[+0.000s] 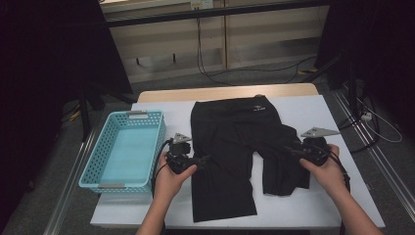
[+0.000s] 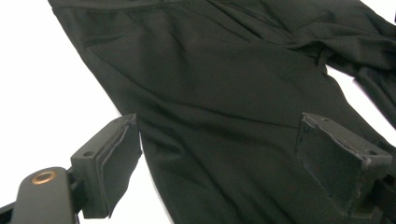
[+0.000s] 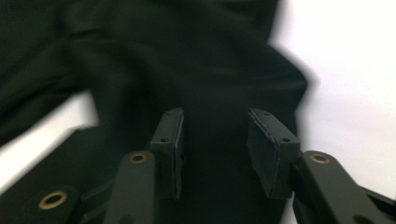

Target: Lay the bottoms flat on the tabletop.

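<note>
Black shorts (image 1: 235, 147) are lying flat on the desk (image 1: 318, 205); the left tool (image 2: 219, 154) is gaping wide over them, the right tool (image 3: 215, 149) standing parted, gripping nothing.

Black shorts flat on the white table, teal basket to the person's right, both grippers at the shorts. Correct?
Not quite: the basket is on the person's left, beside the left gripper, as the high view shows. The shorts do lie on the table, with the right gripper at them too.
</note>
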`<state>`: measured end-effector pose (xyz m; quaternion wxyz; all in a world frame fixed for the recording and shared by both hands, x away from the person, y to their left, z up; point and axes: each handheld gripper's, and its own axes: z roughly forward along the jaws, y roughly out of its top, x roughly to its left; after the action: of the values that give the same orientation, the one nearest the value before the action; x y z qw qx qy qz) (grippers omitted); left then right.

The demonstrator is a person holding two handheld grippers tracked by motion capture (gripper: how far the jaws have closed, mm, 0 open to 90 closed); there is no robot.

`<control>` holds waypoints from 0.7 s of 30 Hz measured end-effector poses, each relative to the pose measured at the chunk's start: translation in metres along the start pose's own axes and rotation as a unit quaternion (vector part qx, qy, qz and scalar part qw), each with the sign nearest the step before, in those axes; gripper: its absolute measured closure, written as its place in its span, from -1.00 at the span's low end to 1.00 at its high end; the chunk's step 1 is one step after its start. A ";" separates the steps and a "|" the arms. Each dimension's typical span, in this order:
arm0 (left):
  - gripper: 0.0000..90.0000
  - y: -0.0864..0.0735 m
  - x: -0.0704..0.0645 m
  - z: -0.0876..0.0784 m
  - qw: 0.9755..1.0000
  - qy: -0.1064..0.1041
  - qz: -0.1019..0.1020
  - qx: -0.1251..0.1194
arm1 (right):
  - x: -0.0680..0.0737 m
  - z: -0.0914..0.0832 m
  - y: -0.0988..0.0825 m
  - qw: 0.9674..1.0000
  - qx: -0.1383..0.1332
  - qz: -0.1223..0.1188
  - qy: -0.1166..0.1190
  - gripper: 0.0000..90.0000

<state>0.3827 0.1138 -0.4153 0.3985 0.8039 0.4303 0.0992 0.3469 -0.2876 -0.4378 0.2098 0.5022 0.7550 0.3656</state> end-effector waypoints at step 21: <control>-0.68 0.003 0.001 -0.006 1.000 0.000 0.001 -0.010 | 0.054 0.041 0.017 0.998 0.029 -0.039 0.042 0.36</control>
<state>0.3823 0.1174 -0.4090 0.4061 0.8004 0.4285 0.1037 0.3634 -0.2208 -0.4491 0.1774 0.4630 0.7923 0.3557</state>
